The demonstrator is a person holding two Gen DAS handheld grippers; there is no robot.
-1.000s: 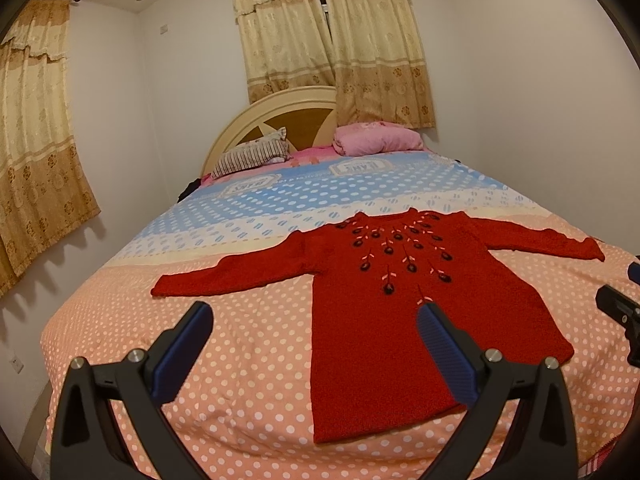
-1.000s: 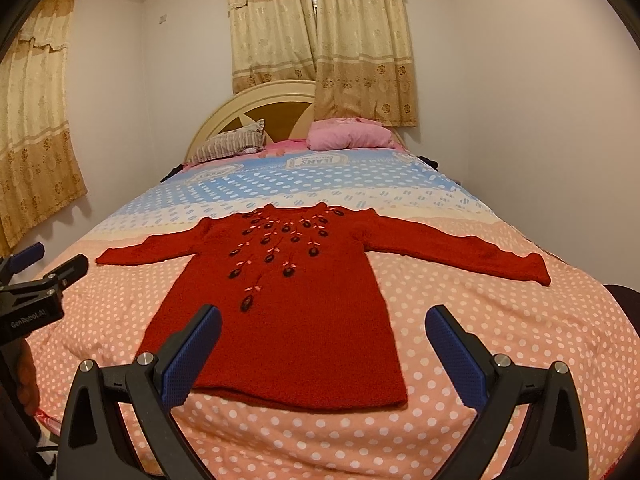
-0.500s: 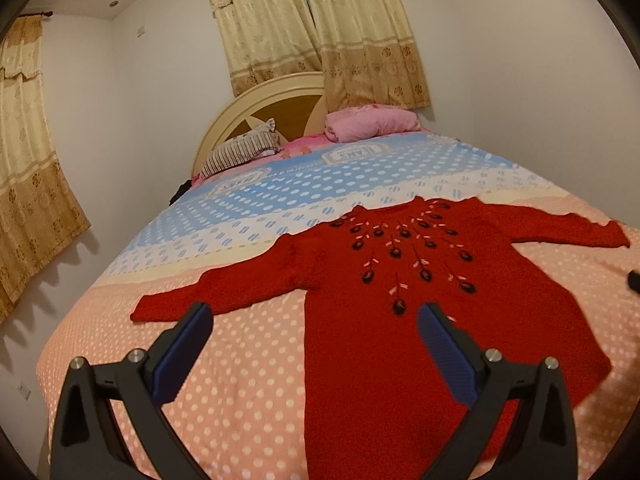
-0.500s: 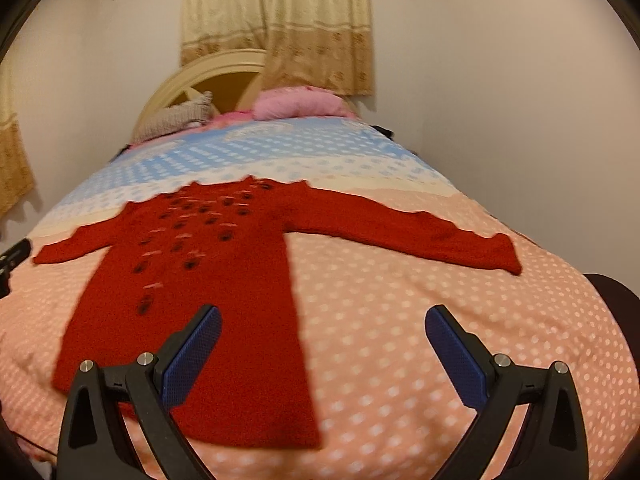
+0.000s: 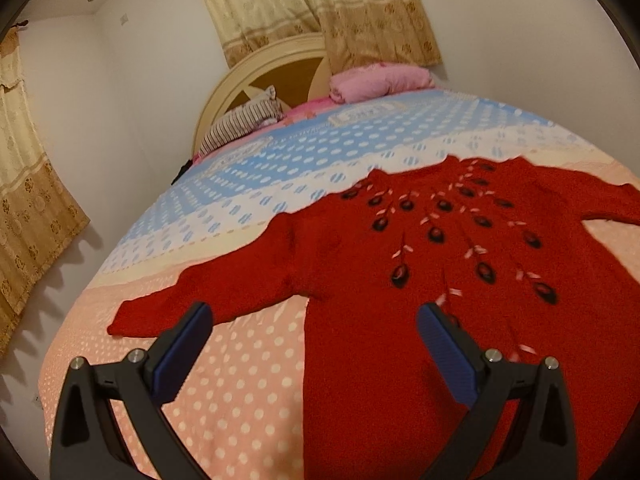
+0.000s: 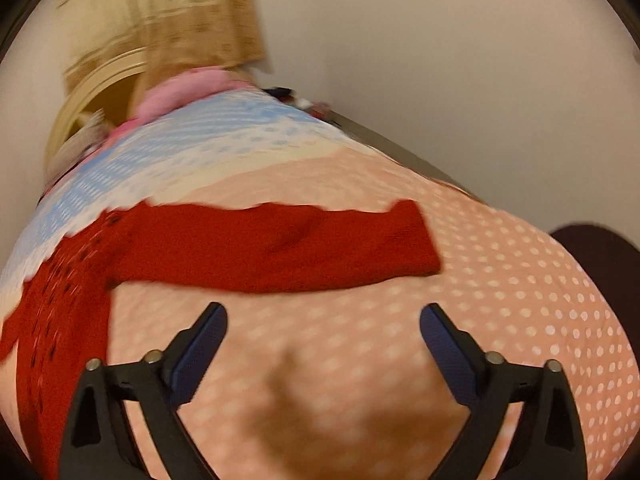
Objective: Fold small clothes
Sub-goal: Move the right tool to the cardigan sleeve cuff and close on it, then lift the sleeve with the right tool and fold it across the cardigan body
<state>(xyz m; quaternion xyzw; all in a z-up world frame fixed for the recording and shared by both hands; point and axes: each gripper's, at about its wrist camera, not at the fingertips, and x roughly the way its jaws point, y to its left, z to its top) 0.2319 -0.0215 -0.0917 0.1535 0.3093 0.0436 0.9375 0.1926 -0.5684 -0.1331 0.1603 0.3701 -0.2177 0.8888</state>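
Observation:
A small red knit sweater (image 5: 400, 280) with dark embroidered flowers lies flat, face up, on the bed, sleeves spread out. My left gripper (image 5: 314, 322) is open and empty, hovering above the bed near the sweater's left sleeve (image 5: 208, 292) and armpit. In the right wrist view the picture is blurred; my right gripper (image 6: 324, 320) is open and empty just short of the right sleeve (image 6: 280, 248), whose cuff (image 6: 416, 236) lies ahead to the right.
The bed (image 5: 240, 380) has a peach dotted cover near me and blue dotted cover farther back. A striped pillow (image 5: 240, 120), a pink pillow (image 5: 376, 80) and a headboard (image 5: 280, 60) are at the far end. Walls and curtains surround it.
Both grippers have moved forward and down toward the bed. The left closed in on the left sleeve, the right swung right toward the right sleeve. Both stayed open.

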